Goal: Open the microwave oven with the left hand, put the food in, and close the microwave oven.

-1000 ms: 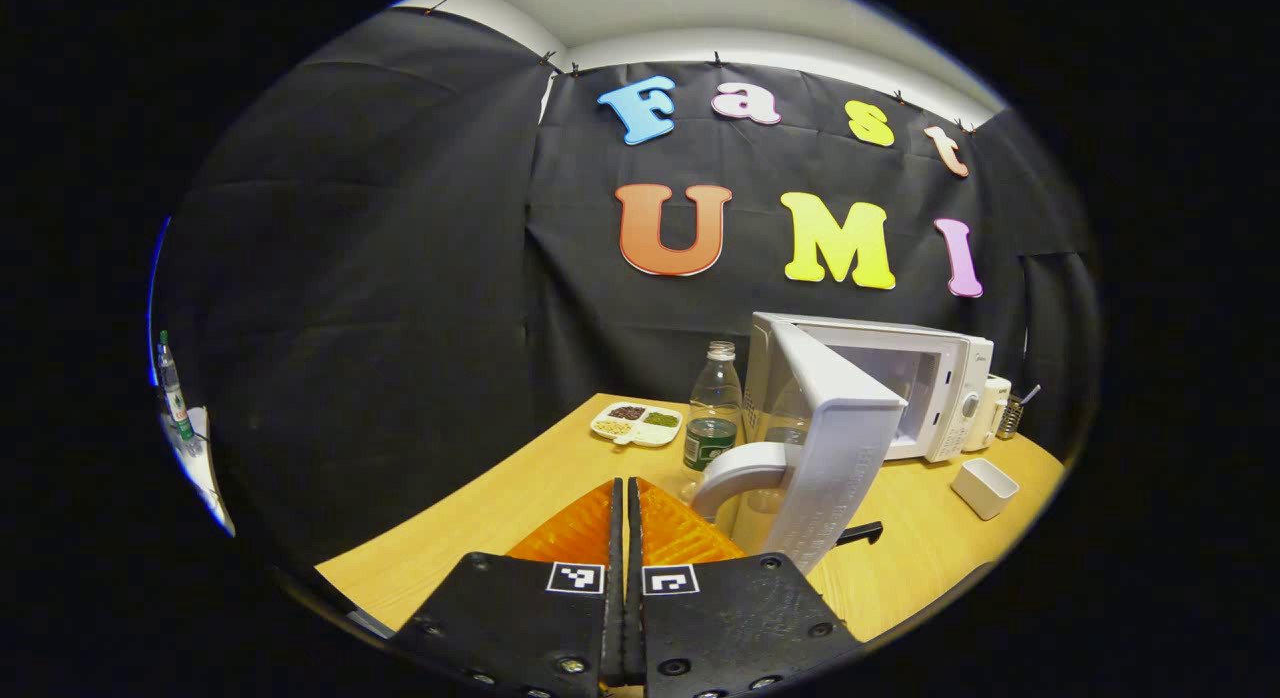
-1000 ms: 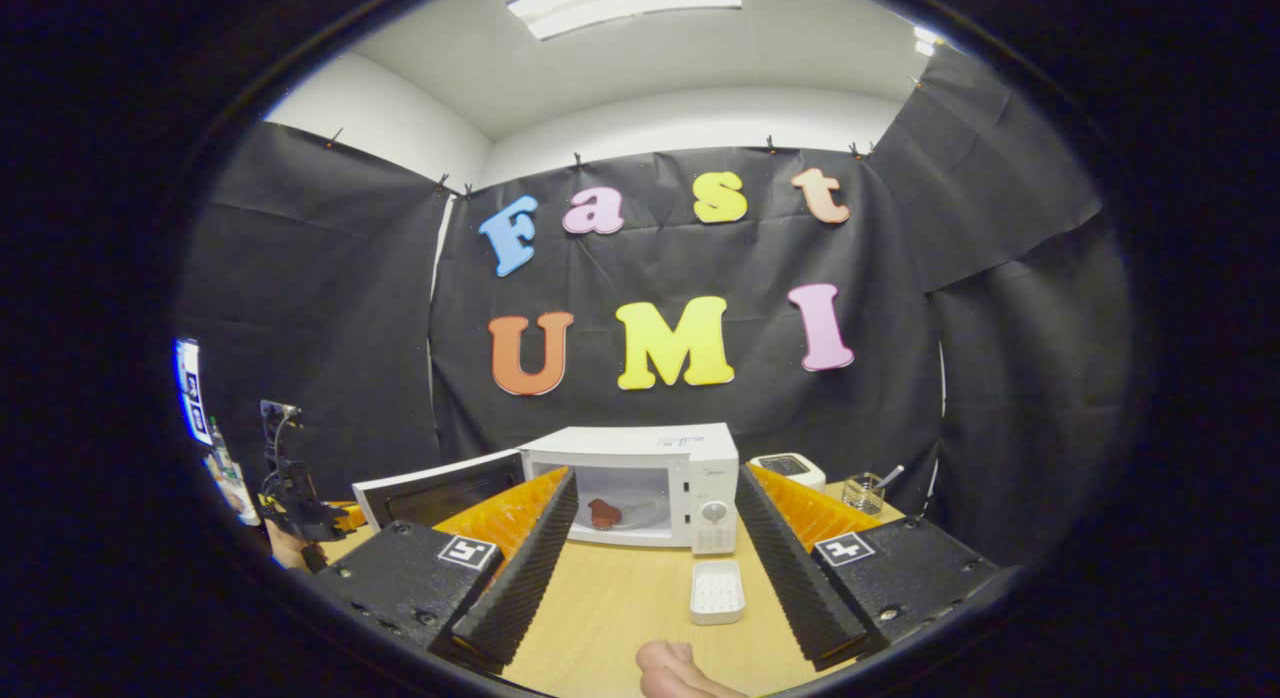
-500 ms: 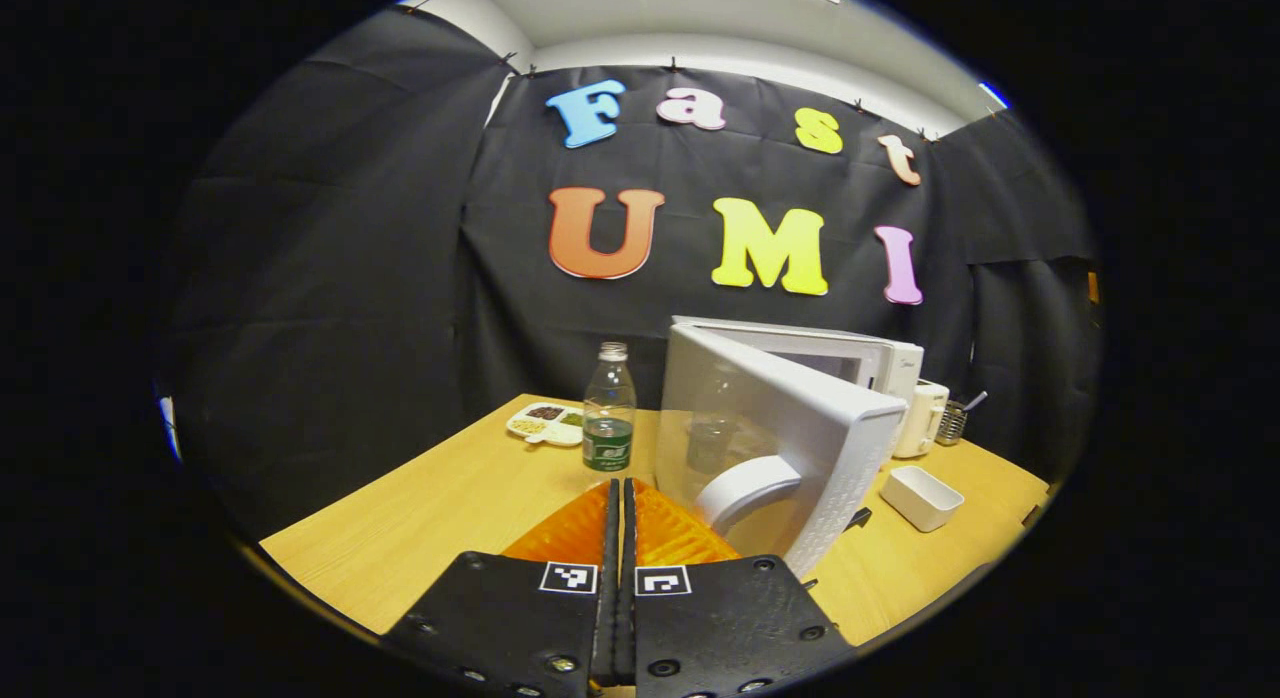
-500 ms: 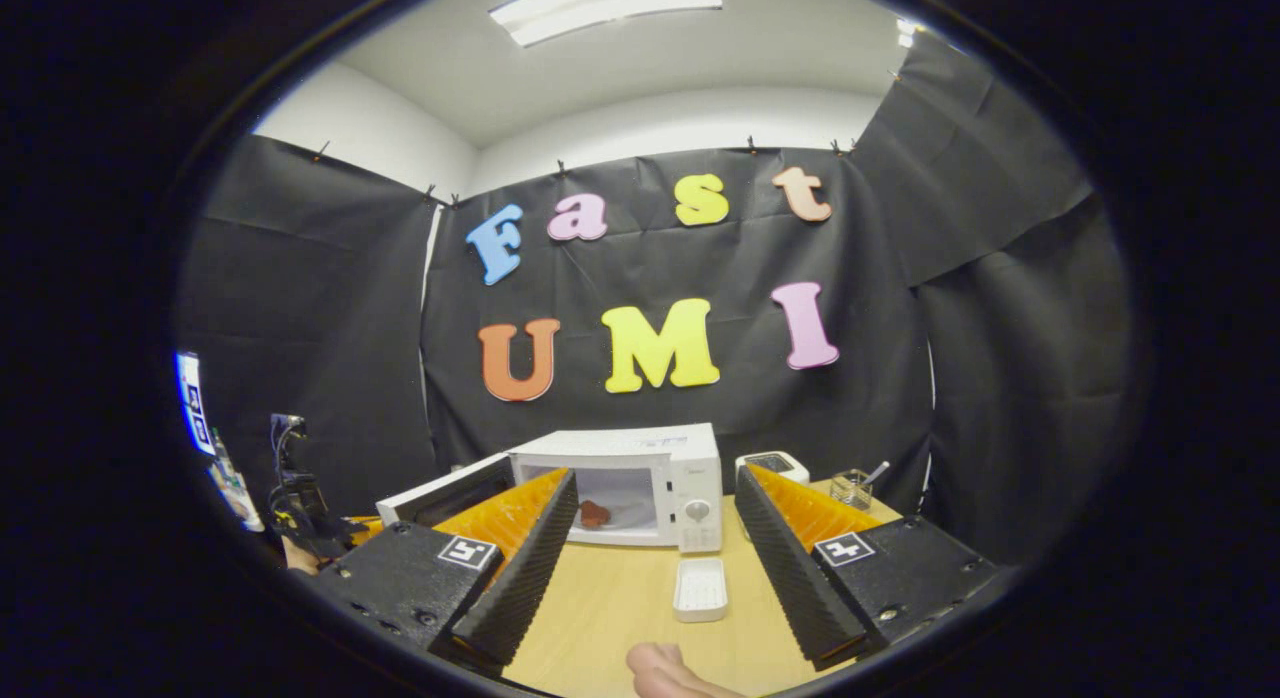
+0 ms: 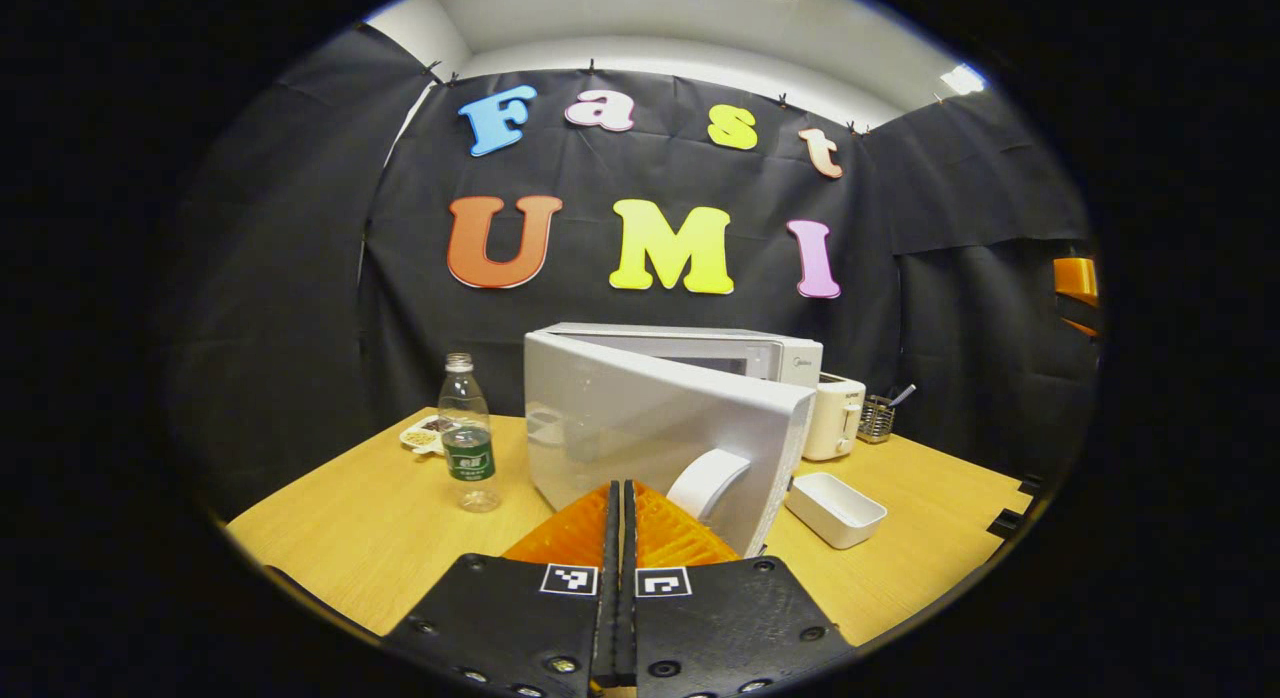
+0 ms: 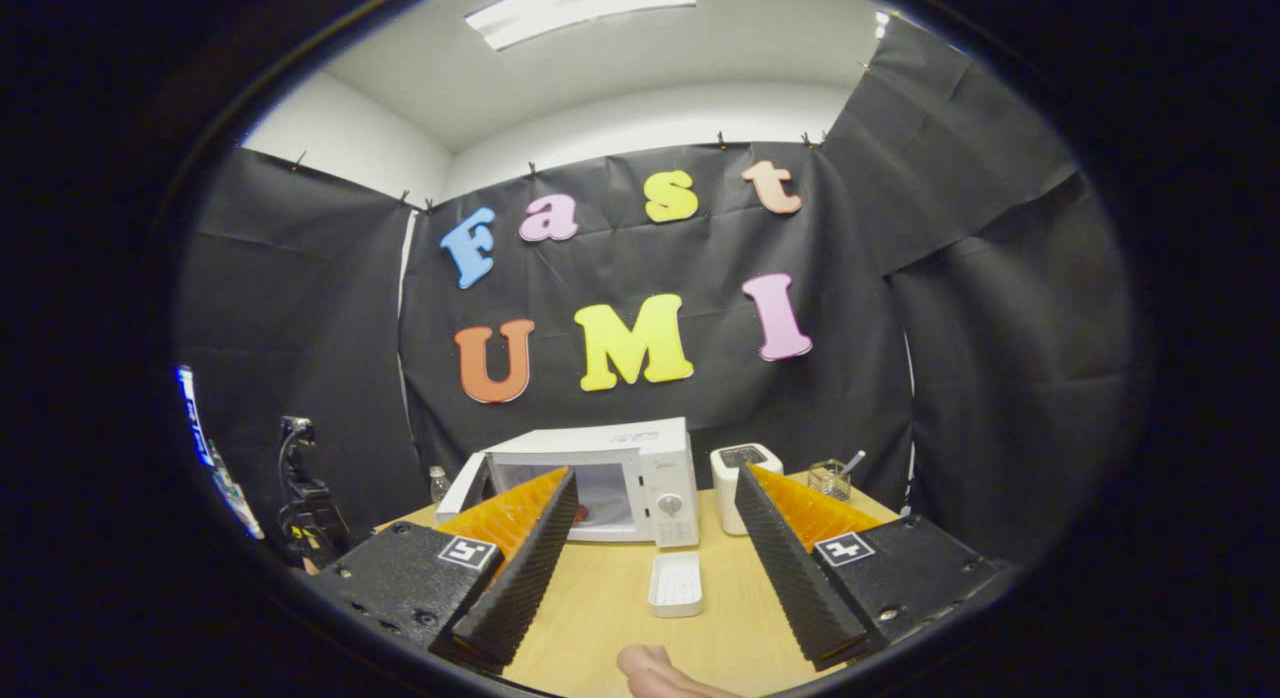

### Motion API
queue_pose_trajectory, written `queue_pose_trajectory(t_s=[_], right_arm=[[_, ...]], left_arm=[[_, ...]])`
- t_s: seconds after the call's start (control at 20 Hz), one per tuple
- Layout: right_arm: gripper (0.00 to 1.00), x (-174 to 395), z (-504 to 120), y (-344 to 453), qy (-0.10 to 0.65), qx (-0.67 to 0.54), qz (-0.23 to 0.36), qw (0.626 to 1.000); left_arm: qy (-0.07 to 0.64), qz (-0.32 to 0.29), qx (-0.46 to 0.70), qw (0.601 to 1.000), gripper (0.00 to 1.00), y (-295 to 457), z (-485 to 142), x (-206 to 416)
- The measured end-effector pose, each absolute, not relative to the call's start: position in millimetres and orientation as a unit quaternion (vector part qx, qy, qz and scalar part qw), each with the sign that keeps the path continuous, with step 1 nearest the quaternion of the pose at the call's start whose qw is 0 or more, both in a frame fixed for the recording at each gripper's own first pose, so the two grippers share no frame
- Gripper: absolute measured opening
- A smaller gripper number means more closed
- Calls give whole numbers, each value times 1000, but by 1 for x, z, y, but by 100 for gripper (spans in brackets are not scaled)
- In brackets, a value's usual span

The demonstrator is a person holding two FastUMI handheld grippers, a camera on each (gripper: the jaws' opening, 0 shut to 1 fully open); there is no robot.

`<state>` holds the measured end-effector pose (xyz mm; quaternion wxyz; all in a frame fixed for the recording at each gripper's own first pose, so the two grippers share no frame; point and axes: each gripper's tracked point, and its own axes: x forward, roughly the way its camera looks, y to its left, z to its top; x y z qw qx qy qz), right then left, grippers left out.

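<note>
Now the clenched left tool (image 5: 620,498) presses the microwave (image 5: 745,353) door (image 5: 640,423), food hidden inside; it should push steadily near the handle (image 5: 708,481) until latched. Right tool (image 6: 650,523) released.

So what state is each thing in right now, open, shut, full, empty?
microwave door: partly open, not latched
left tool: shut, holding nothing
right tool: open, holding nothing
water bottle: upright, capped, nearly empty
white dish: empty, flat on the table
</note>
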<state>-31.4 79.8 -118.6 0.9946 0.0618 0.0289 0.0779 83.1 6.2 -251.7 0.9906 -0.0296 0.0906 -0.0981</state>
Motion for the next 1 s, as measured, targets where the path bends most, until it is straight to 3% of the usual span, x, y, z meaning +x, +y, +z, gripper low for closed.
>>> queue_pose_trajectory(t_s=[0.15, 0.2, 0.25, 0.45, 0.5, 0.55, 0.6, 0.65, 0.7, 0.75, 0.8, 0.85, 0.9, 0.95, 1.0], right_arm=[[89, -33, -116, 68, 24, 56, 70, 996], [100, -33, -115, 64, 22, 53, 69, 996], [89, -35, -113, 63, 20, 50, 68, 996], [90, -39, -103, 53, 9, 44, 66, 997], [100, -41, -100, 51, 4, 41, 67, 997], [89, -41, -98, 49, 0, 38, 68, 997], [100, -42, -96, 46, -4, 36, 69, 997], [90, -43, -95, 43, -6, 36, 68, 997], [100, -44, -94, 41, -8, 38, 69, 997], [100, -44, -95, 39, -9, 39, 70, 997], [89, -43, -96, 39, -8, 40, 71, 997], [100, -43, -98, 36, -6, 41, 73, 996], [100, -42, -99, 34, -4, 43, 73, 996], [89, -42, -100, 32, -2, 46, 73, 996], [89, -41, -101, 29, 0, 49, 73, 996]], left_arm=[[99, -108, -32, 989, 0, -20, -261, 99], [99, -112, -36, 988, 0, -28, -262, 106], [100, -117, -39, 987, 0, -36, -265, 112], [98, -123, -38, 987, 0, -60, -270, 137], [94, -126, -38, 987, 0, -66, -270, 143], [93, -129, -36, 987, 0, -70, -272, 151], [98, -132, -33, 986, 0, -76, -278, 157], [103, -134, -31, 985, 0, -81, -283, 163], [102, -143, -32, 984, 0, -87, -284, 170], [100, -154, -33, 982, 0, -95, -283, 173], [95, -155, -29, 983, 0, -100, -282, 177], [96, -155, -26, 983, 0, -105, -284, 184], [95, -157, -27, 983, 0, -111, -284, 190], [100, -164, -31, 981, 0, -121, -285, 192], [102, -171, -34, 979, 0, -130, -285, 196]])
